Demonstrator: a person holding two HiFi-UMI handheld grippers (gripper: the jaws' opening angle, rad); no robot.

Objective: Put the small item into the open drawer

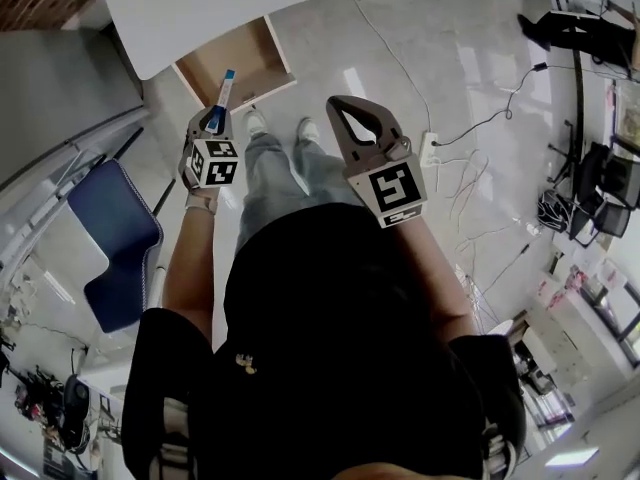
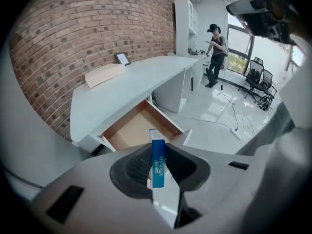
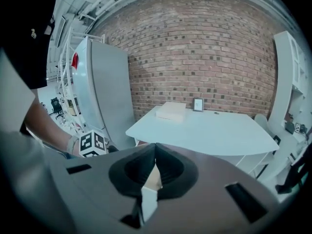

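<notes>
A small blue box stands upright between the jaws of my left gripper, which is shut on it. In the head view the blue box sticks out of the left gripper, just short of the open wooden drawer. The drawer hangs open under the white desk and looks empty. My right gripper is held level with the left one, to its right. Its jaws meet at the tips in the right gripper view with nothing between them.
A blue chair stands to my left beside the desk. A power strip and cables lie on the pale floor to the right. A flat box and a small frame rest on the desk by the brick wall. A person stands far off.
</notes>
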